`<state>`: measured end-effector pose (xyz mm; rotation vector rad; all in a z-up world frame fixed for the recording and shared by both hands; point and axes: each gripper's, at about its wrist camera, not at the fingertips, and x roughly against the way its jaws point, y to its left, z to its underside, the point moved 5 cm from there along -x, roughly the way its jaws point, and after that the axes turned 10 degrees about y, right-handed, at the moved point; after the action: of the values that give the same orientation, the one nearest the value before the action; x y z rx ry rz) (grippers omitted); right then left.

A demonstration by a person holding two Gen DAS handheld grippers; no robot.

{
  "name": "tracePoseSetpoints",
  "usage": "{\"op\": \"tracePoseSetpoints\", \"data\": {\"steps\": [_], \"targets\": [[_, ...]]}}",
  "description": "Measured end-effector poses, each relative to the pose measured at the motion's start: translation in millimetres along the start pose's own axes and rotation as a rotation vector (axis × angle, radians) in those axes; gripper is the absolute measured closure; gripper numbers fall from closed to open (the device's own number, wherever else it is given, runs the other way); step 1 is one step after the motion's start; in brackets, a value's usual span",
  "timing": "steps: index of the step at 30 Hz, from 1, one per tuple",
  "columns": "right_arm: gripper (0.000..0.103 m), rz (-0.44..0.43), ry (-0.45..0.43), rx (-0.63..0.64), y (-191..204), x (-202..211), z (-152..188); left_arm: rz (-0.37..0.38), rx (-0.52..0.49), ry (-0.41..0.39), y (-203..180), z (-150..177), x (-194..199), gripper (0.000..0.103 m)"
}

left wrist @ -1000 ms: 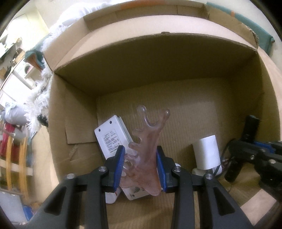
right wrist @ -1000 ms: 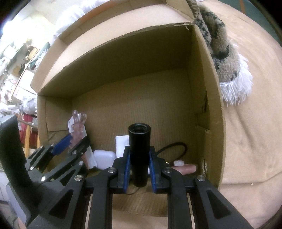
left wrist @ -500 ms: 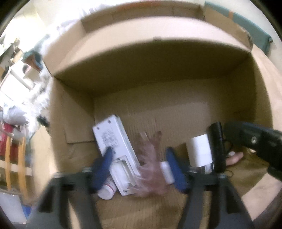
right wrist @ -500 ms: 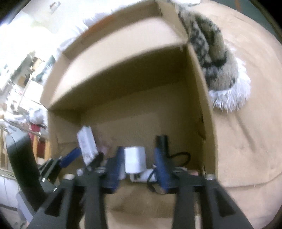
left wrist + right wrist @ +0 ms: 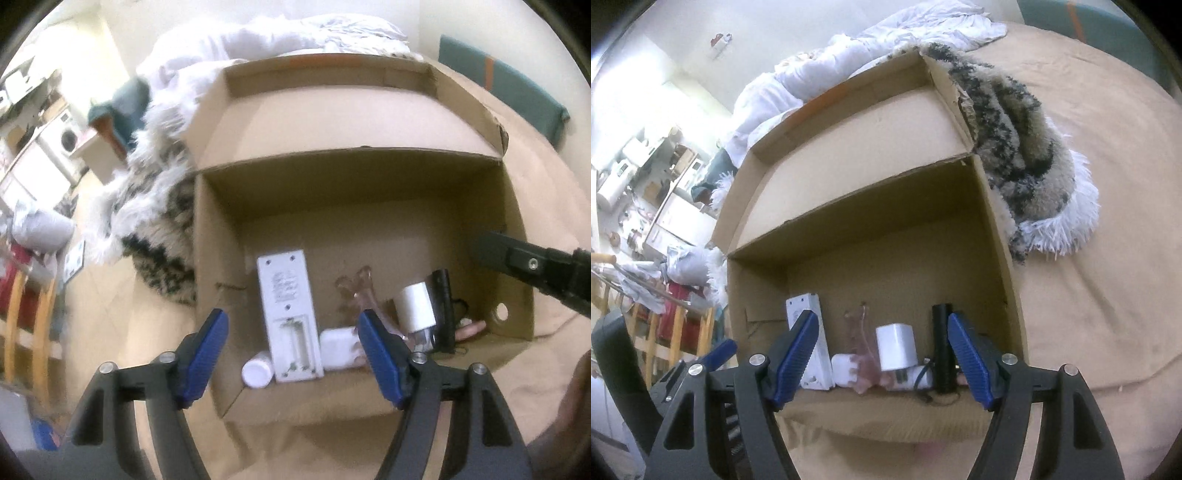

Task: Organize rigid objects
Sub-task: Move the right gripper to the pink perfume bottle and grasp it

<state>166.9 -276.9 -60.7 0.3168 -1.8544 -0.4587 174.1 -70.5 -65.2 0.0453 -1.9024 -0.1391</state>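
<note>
An open cardboard box holds a white remote-like device, a translucent pink antler-shaped piece, a white charger block, a black cylinder, a small white adapter and a white bottle. My left gripper is open and empty above the box's near edge. My right gripper is open and empty, also above the near edge; its arm shows at the right of the left wrist view.
The box stands on a tan bedspread. A furry spotted blanket lies against the box's sides. A white duvet is behind it. A wooden rack stands at the left.
Both grippers opened and pulled back up out of the box. The pink antler piece and the black cylinder, held before, now lie in the box.
</note>
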Motion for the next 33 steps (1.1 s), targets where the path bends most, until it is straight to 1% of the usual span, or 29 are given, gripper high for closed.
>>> {"op": "tracePoseSetpoints", "data": {"steps": [2,6,11,16,20,23,25,27,28,29,30,33], "targets": [[0.026,0.008,-0.002,0.008,4,3,6,0.012,0.012,0.002,6,9,5,0.033],[0.026,0.011,-0.023,0.02,7,14,15,0.009,0.024,0.007,18,28,16,0.033],[0.026,-0.021,-0.022,-0.041,-2,21,38,0.027,0.034,0.009,33,52,26,0.033],[0.026,-0.014,-0.003,-0.061,-7,24,65,0.059,0.069,0.023,45,75,27,0.033],[0.026,-0.012,0.04,-0.099,-17,20,88,0.083,0.106,0.044,53,87,18,0.033],[0.026,-0.007,0.114,-0.165,-31,4,106,0.07,0.122,0.039,56,92,15,0.033],[0.026,0.041,0.165,-0.189,-39,-9,114,0.067,0.123,0.039,56,94,16,0.033],[0.026,0.115,0.202,-0.183,-43,-22,115,0.077,0.13,0.034,57,94,19,0.033],[0.026,0.136,0.218,-0.184,-44,-30,114,0.079,0.135,0.031,57,94,21,0.033],[0.026,0.14,0.231,-0.181,-43,-36,113,0.08,0.139,0.027,58,94,23,0.033],[0.026,0.147,0.248,-0.171,-41,-44,112,0.084,0.145,0.025,58,94,25,0.033],[0.027,0.22,0.269,-0.101,-29,-63,110,0.106,0.147,0.035,57,95,25,0.033]]}}
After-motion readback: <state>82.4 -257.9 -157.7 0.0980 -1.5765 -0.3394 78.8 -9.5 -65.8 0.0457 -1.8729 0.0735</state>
